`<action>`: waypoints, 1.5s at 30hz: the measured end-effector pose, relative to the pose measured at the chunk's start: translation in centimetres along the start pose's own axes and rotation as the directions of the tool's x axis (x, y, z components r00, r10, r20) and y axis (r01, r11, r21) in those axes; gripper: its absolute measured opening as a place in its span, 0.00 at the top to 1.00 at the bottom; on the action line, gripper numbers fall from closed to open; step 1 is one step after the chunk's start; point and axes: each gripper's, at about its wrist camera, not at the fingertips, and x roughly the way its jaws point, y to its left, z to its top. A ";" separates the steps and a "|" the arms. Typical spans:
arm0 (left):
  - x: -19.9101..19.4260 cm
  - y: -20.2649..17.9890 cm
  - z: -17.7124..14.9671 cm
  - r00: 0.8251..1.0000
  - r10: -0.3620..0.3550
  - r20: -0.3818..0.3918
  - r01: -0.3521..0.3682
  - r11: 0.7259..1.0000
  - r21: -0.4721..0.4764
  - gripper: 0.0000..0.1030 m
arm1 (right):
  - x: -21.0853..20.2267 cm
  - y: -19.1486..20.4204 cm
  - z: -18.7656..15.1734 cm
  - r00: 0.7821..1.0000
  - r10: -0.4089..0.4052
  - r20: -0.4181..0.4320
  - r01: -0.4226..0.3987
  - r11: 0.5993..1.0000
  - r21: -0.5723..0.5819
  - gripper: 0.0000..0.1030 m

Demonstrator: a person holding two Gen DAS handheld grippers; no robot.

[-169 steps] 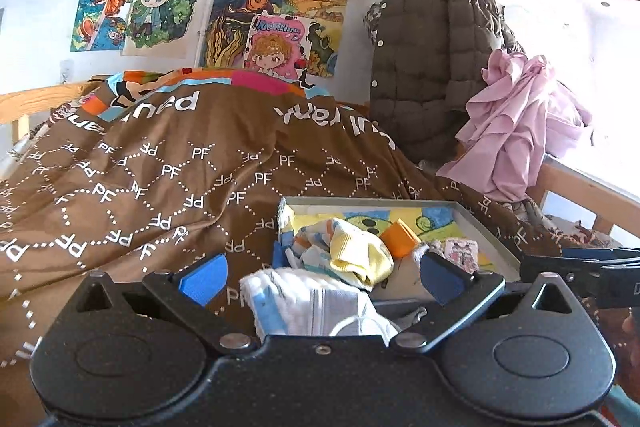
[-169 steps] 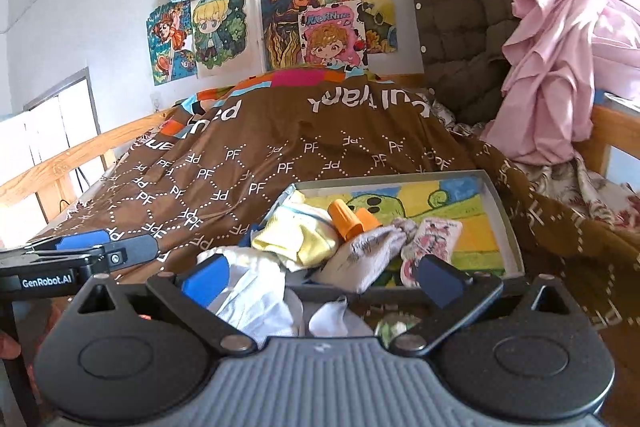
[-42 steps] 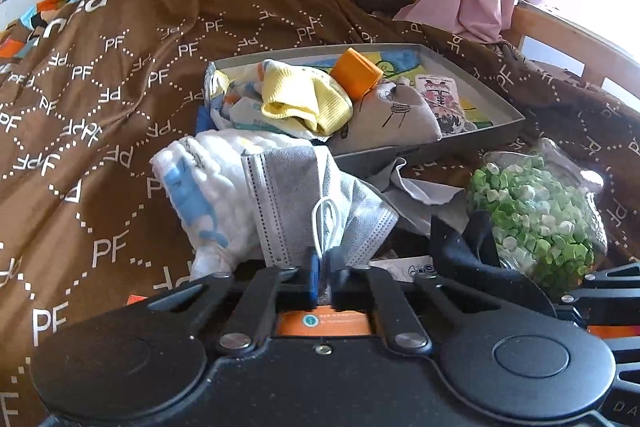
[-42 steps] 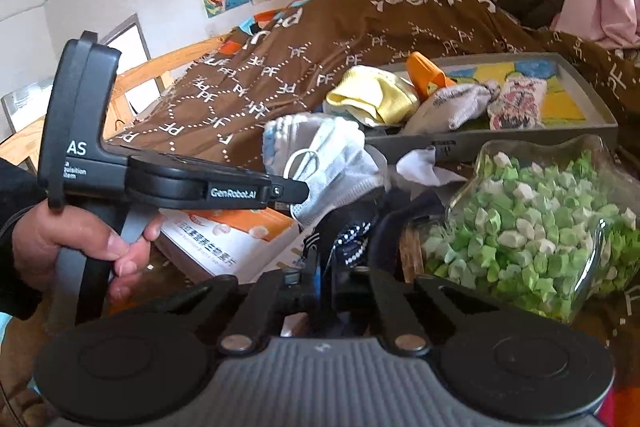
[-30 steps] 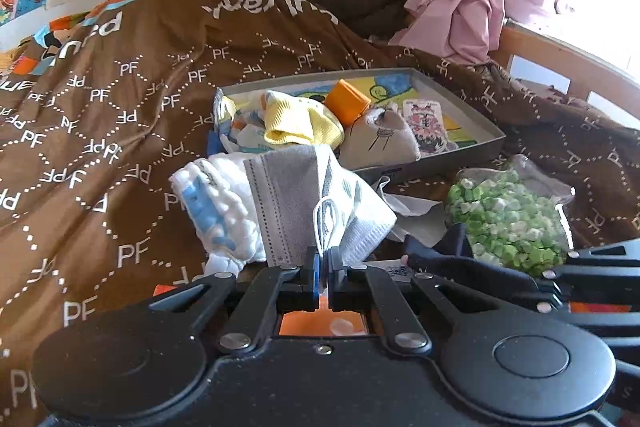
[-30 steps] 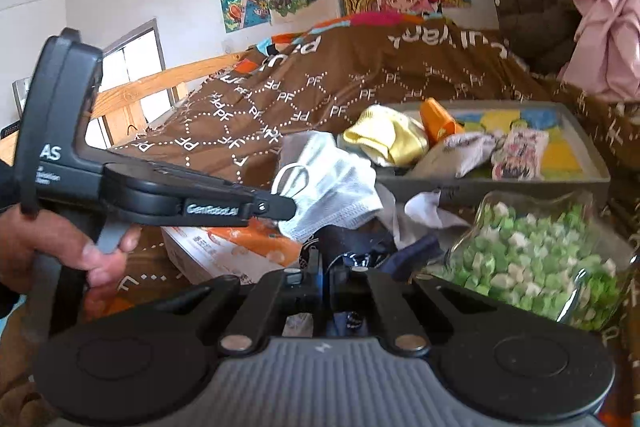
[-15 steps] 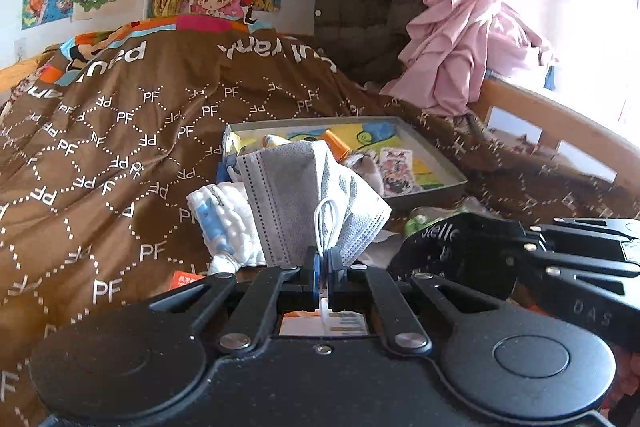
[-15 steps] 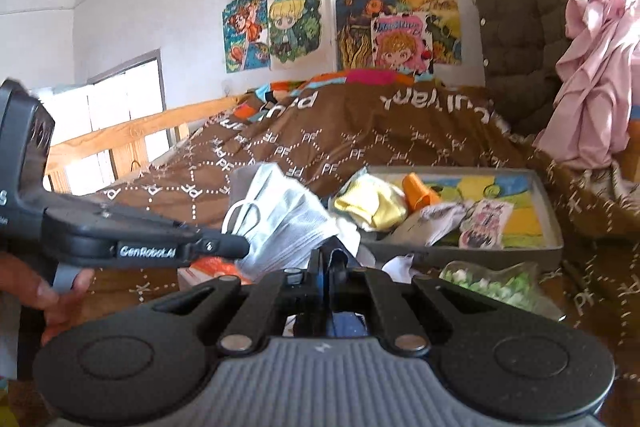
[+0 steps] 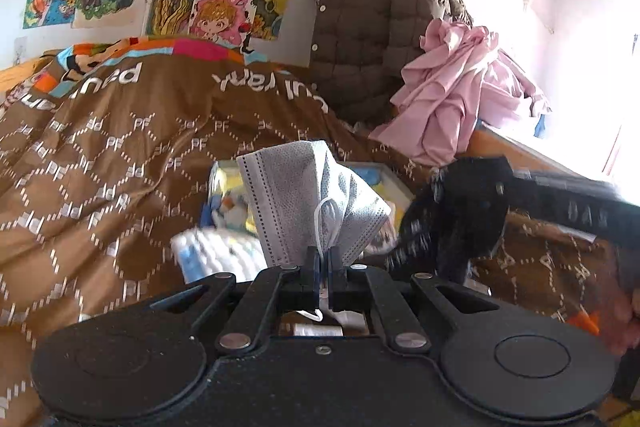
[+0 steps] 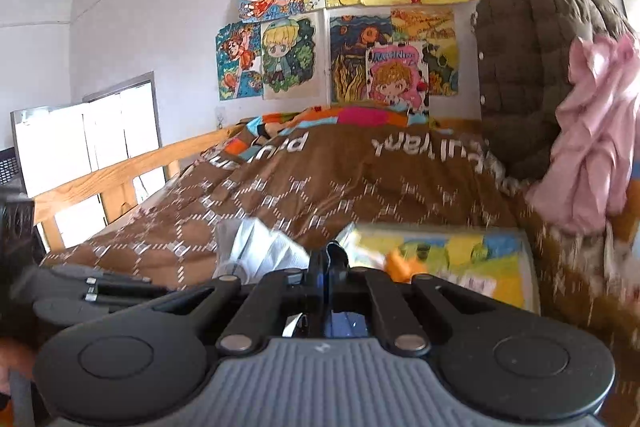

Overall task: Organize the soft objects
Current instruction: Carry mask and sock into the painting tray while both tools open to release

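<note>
both tongs have risen since the earlier frames, so the bed now sits lower in each view and the jar of green bits is out of sight. the left tongs (image 9: 322,259) are pinched together on the grey face mask (image 9: 304,195), gripping it by its lower edge and white ear loop, and the mask stands up in front of the camera, lifted clear of the bedding. the right tongs (image 10: 325,267) are closed on a dark fabric item (image 10: 335,251) (only a small black tip shows above the fingertips there; in the left view it is a blurred black bundle (image 9: 452,211) hanging off that tool). below the mask lies a white and blue knitted piece (image 9: 216,251) on the brown blanket (image 9: 120,155). behind it sits the shallow grey tray (image 10: 524,267) with a colourful liner, holding an orange object (image 10: 402,265) and other soft things, all blurred. farther back, a brown quilted jacket (image 9: 380,27) and a pink garment (image 9: 456,99) are heaped by the wall of cartoon drawings (image 10: 352,39).
</note>
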 end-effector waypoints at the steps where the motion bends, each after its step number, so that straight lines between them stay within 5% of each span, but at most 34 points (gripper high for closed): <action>1: 0.6 0.3 0.7 1.000 -0.004 0.010 0.004 1.000 0.002 0.98 | 0.8 -0.5 1.0 1.000 -0.005 0.006 0.005 1.000 -0.007 0.98; 11: 11.4 1.7 6.6 0.989 -0.076 0.129 0.073 0.997 0.026 0.98 | 10.0 -7.4 6.6 0.988 -0.147 0.053 0.149 0.988 -0.035 0.98; 24: 25.4 -2.2 2.8 0.961 -0.276 0.011 0.276 0.959 -0.060 0.98 | 15.0 -17.5 0.0 0.936 -0.314 -0.159 0.322 0.946 0.026 0.98; 38: 29.0 -3.3 0.2 0.951 -0.281 -0.129 0.269 0.958 -0.104 0.97 | 15.4 -19.5 -4.3 0.916 -0.292 -0.276 0.322 0.944 0.067 0.94; 45: 28.6 -3.0 0.5 0.954 -0.269 -0.129 0.251 0.958 -0.139 0.84 | 14.8 -18.5 -4.5 0.907 -0.320 -0.275 0.337 0.941 0.015 0.68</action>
